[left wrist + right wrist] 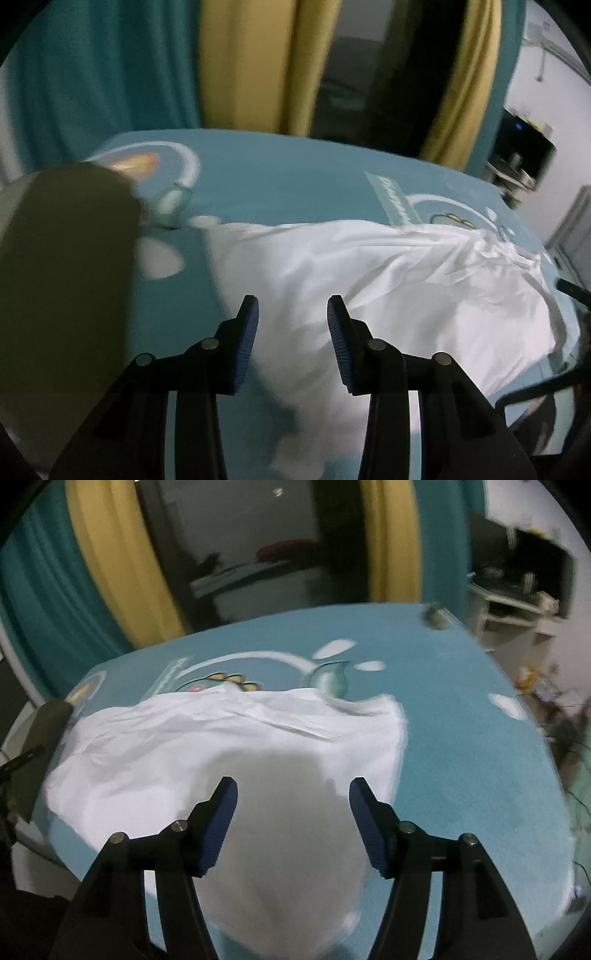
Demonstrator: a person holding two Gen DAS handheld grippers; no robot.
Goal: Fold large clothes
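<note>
A large white garment [388, 280] lies spread and wrinkled on a teal bed sheet with cartoon prints [295, 184]. My left gripper [293, 306] is open and empty, held above the garment's left part. In the right wrist view the same white garment [229, 746] lies across the sheet [461, 720]. My right gripper [293, 786] is open and empty above the garment's near right part. Its shadow falls on the cloth.
A dark olive object [62, 277] stands at the bed's left side and also shows in the right wrist view [44, 731]. Teal and yellow curtains [240, 62] hang behind the bed. Shelves with clutter [517, 602] stand at the right.
</note>
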